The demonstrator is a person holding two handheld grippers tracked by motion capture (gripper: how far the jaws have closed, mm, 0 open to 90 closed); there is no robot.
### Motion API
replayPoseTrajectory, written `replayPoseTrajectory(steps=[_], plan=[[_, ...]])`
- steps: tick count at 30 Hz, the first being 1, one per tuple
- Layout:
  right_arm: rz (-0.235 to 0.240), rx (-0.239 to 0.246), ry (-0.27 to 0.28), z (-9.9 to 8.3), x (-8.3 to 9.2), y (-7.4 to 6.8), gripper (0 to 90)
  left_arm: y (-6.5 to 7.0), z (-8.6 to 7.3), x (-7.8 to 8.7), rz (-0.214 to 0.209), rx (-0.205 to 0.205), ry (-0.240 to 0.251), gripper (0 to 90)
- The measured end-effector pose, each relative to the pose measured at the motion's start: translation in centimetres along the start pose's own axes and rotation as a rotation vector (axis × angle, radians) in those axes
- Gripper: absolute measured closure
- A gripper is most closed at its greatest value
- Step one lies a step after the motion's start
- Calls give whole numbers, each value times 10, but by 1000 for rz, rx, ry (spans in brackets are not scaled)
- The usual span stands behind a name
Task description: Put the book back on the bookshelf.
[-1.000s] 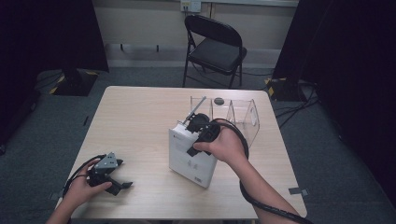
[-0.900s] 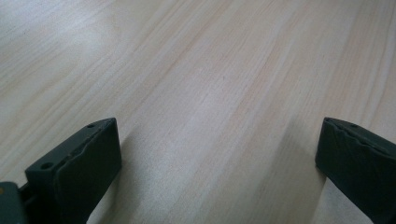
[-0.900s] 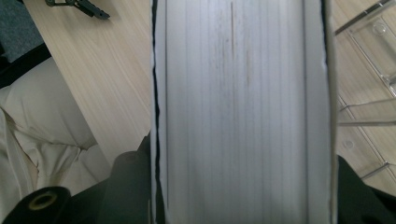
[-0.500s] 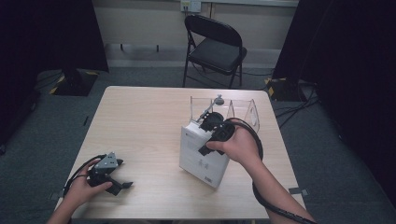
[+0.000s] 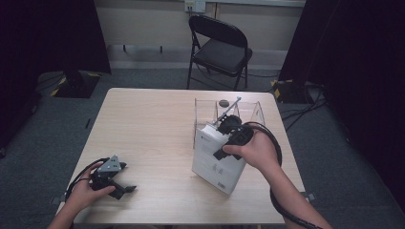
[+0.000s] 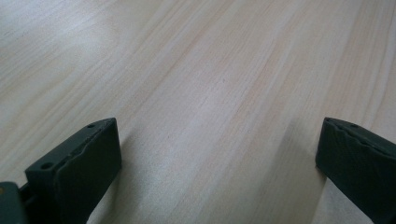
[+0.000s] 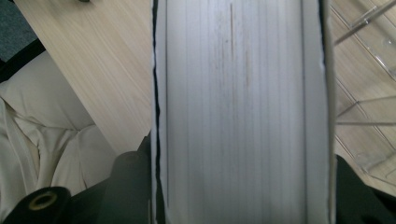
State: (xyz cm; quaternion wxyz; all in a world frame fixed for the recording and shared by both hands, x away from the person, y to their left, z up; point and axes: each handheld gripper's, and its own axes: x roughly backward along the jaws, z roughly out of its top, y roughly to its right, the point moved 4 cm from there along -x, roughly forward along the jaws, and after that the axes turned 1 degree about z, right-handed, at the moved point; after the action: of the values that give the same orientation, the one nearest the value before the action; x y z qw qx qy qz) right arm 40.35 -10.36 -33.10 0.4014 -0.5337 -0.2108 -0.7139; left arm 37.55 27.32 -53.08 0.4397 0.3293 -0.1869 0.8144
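Note:
A thick white book [image 5: 216, 163] stands tilted on the wooden table [image 5: 143, 124], its lower corner near the front edge. My right gripper [image 5: 230, 128] is shut on its top edge. In the right gripper view the book's page edge [image 7: 243, 107] runs up between the two black jaws of the right gripper [image 7: 243, 191], which press on its covers. A clear acrylic rack [image 5: 210, 108] stands just behind the book. My left gripper [image 5: 126, 177] rests at the table's front left. Its jaws stand wide open over bare wood, as the left gripper [image 6: 219, 154] view shows.
A small dark round object [image 5: 223, 102] lies behind the rack. The rack's clear dividers [image 7: 369, 116] are close on the book's right side. A black folding chair [image 5: 219, 47] stands beyond the table's far edge. Cables lie on the floor at the right.
My right gripper has carried the book to the right and slightly up, closer to the clear rack. The left gripper has stayed where it was.

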Motion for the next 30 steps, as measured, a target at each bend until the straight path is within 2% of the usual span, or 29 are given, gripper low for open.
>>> replayPoseTrajectory(steps=[11,21,30], plan=[[-6,-33,15,-19,10,9,521,0,0,0,0,0,0,0],[-18,-57,-3,-34,19,17,521,0,0,0,-3,2,0,0],[-41,-93,11,-47,29,25,521,0,0,0,2,-4,-1,0]])
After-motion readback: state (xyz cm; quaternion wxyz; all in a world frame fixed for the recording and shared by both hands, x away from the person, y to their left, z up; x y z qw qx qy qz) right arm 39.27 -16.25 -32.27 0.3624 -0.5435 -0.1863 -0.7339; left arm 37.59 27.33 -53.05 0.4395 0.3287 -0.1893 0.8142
